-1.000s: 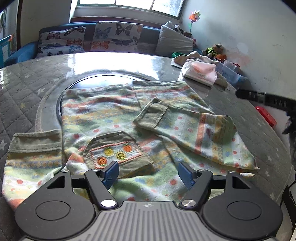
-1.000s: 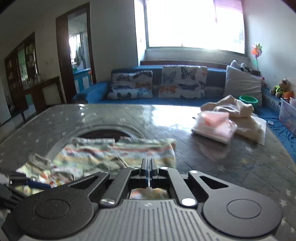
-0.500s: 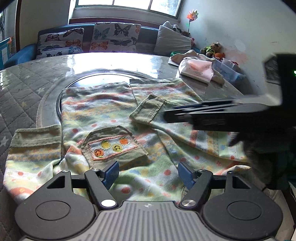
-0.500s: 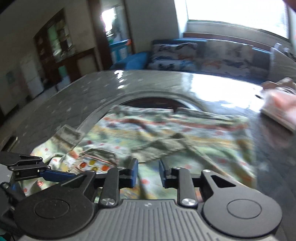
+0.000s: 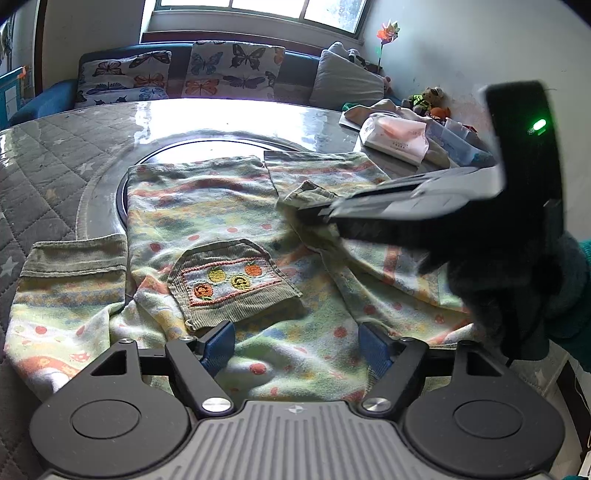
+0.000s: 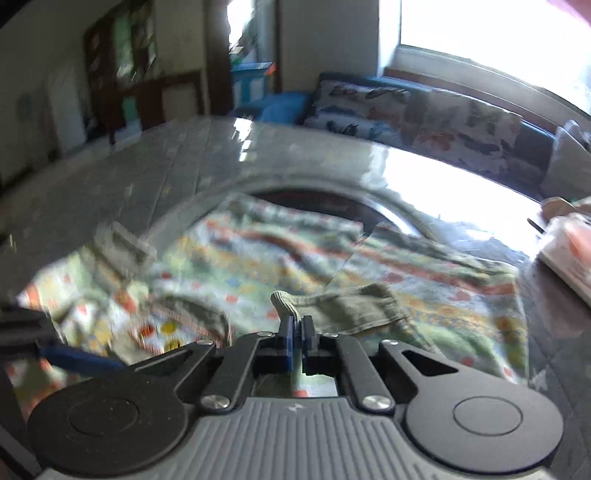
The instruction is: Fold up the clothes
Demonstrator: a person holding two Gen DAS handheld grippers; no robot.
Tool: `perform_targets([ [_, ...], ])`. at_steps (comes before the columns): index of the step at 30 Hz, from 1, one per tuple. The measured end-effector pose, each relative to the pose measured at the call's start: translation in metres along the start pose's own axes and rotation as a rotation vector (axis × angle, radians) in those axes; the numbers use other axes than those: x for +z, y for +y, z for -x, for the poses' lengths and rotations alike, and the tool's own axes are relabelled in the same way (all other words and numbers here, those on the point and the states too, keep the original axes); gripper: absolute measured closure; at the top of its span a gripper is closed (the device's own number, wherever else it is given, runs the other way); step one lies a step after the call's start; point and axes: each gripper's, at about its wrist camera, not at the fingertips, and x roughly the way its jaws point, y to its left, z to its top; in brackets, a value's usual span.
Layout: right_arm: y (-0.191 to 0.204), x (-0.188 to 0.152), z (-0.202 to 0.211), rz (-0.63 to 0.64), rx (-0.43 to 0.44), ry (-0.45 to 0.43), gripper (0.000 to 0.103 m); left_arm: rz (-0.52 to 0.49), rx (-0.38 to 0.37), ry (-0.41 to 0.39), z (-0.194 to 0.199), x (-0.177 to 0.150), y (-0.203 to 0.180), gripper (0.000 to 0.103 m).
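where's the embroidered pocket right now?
Left wrist view, centre: the embroidered pocket lies on the patterned garment, just ahead of the open left gripper.

Daylight from your window (image 5: 258, 11) glares off the table (image 5: 229, 114); right wrist view blurs, edges curved.

No text, label, brand or number can be read in either view. A pink and white packet (image 5: 397, 138) on the table (image 5: 55, 155), at about two o'clock from the patterned garment (image 5: 207, 206), carries a line of print too small to read.
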Motion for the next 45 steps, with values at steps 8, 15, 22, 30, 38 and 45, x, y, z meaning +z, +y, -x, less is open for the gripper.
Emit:
perform_targets([
  [8,-0.047,0.002,0.081,-0.156,-0.083,-0.189,0.100,-0.041,-0.017,-0.026,0.006,0.011,-0.014,0.027],
  [15,-0.097,-0.026,0.160,-0.262,-0.256,-0.303,0.100,-0.133,-0.073,-0.025,-0.005,0.022,-0.049,0.026],
  [22,-0.158,-0.081,0.216,-0.375,-0.496,-0.286,0.100,-0.218,-0.121,0.005,-0.023,0.022,-0.083,0.027],
  [30,-0.213,-0.164,0.228,-0.507,-0.705,-0.091,0.090,-0.276,-0.139,0.051,-0.034,0.017,-0.097,0.027],
  [38,-0.209,-0.156,0.207,-0.492,-0.619,-0.117,0.080,-0.321,-0.193,0.049,-0.036,0.024,-0.118,0.026],
  [45,-0.211,-0.129,0.145,-0.461,-0.512,-0.057,0.067,-0.371,-0.254,0.095,-0.048,0.011,-0.143,0.026],
])
